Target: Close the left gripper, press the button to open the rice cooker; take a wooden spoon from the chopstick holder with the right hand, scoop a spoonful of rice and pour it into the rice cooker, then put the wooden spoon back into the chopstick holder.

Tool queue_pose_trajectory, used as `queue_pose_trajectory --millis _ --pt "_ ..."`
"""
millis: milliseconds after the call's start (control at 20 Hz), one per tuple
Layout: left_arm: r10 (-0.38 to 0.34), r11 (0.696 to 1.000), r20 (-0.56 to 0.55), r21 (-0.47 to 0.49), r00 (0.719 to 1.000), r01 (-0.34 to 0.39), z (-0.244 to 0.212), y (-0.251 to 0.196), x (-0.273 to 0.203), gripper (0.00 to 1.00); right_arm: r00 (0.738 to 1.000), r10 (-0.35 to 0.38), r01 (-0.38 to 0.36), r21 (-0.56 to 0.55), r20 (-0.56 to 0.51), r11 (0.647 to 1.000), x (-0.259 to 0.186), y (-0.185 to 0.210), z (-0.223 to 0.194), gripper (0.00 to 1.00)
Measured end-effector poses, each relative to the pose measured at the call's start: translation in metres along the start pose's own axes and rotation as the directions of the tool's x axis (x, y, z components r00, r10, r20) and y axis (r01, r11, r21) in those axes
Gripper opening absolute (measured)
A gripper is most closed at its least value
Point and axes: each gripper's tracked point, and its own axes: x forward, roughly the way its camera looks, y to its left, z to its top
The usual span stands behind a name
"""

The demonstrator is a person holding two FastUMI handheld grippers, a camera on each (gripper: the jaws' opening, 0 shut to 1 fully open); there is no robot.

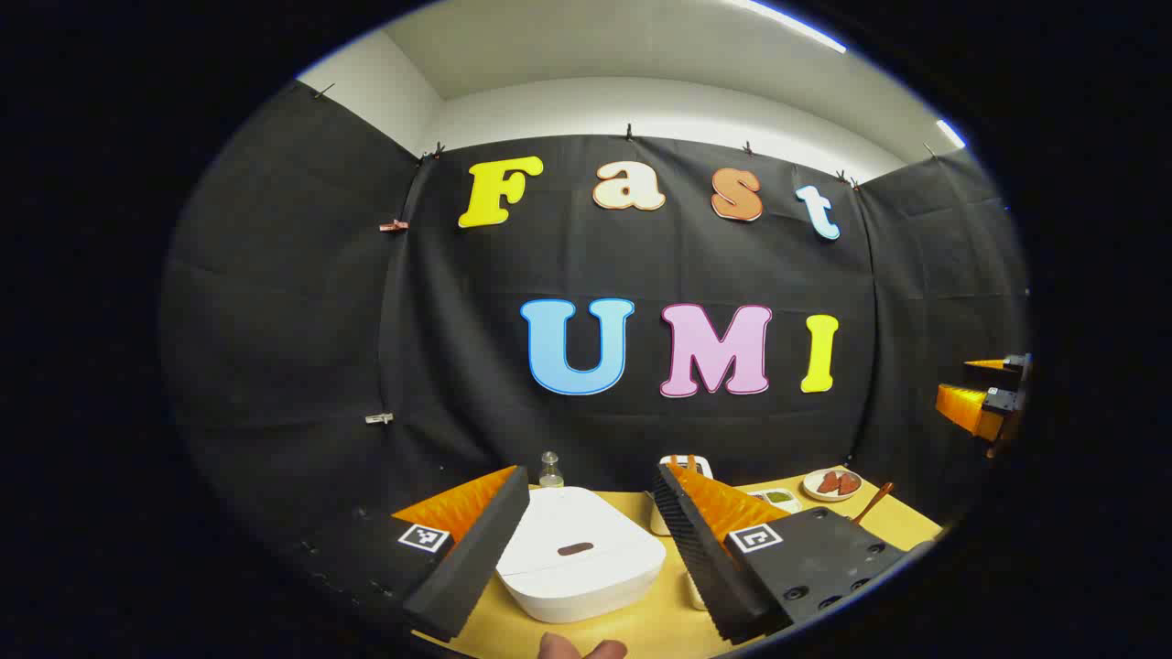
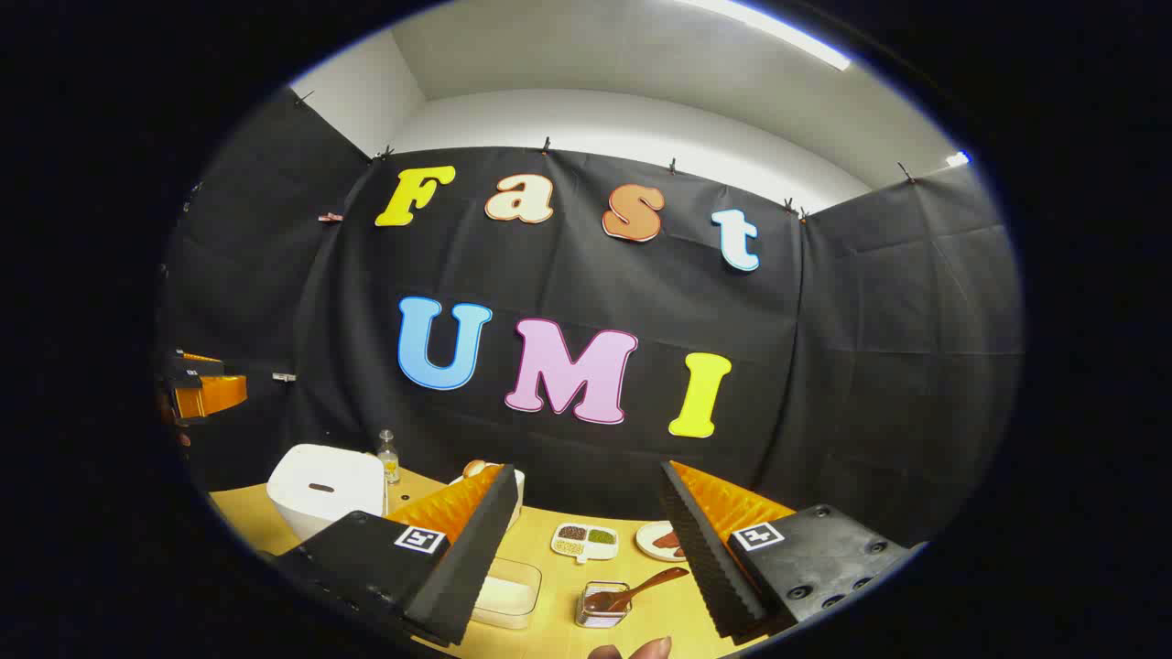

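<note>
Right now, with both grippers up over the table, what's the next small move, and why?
Probably shut the left gripper. Its fingers stand wide apart above the rice cooker, whose lid is down, and the button wants a closed tip to press it. The right gripper is open and holds nothing.

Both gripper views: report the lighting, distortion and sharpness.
Left gripper view: bright ceiling strip lights overhead, even light and soft shadows on the rice cooker; fisheye bends the booth walls; the left tongs and the table look sharp. Right gripper view: same ceiling glare and bowed edges; the wooden spoon reads clearly between the right tongs; the rim is dim.
</note>
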Motion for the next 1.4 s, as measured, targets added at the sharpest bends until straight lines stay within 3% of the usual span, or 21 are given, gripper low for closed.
queue_pose_trajectory --millis 200,600,850,1000,1100,1200,1300,1350,1400 --pt "-0.008 1.000 -0.002 -0.019 1.000 0.008 -0.004 -0.003 -0.001 0.95 1.000 0.000 0.000 0.008 0.007 1.000 -0.001 -0.001 0.002 0.98" --pt "0.015 0.998 0.051 0.063 0.999 -0.018 0.010 -0.002 0.001 0.95 1.000 -0.010 0.010 0.000 -0.002 1.000 -0.004 0.001 0.000 0.98" --pt "0.025 0.998 0.076 0.051 0.997 -0.029 0.013 0.001 -0.003 0.95 1.000 -0.029 0.029 -0.002 -0.003 1.000 -0.010 -0.005 -0.002 0.98" --pt "0.021 0.999 0.069 0.045 0.997 -0.024 0.010 0.002 -0.003 0.95 0.999 -0.033 0.033 -0.008 -0.003 0.999 -0.011 -0.008 -0.003 0.98" --pt "-0.022 0.998 0.051 0.060 0.998 0.019 0.005 -0.005 -0.002 0.97 0.999 -0.034 0.034 -0.011 -0.009 0.999 -0.011 -0.008 -0.005 0.98" --pt "-0.072 0.994 0.004 0.083 0.997 0.071 -0.005 -0.007 0.002 0.57 0.999 -0.035 0.035 -0.018 -0.007 0.999 -0.012 -0.008 -0.005 0.98" --pt "-0.168 0.983 -0.084 0.066 0.982 0.173 -0.022 -0.017 0.000 0.16 0.999 -0.034 0.034 -0.032 -0.006 0.999 -0.013 -0.008 -0.005 0.98" --pt "-0.196 0.978 -0.113 0.055 0.974 0.203 -0.027 -0.017 0.006 0.08 0.999 -0.035 0.035 -0.039 -0.006 0.999 -0.013 -0.008 -0.005 0.98" --pt "-0.232 0.970 -0.137 0.042 0.963 0.240 -0.031 -0.016 0.010 0.07 0.999 -0.036 0.036 -0.045 -0.005 0.998 -0.015 -0.009 -0.006 0.98"
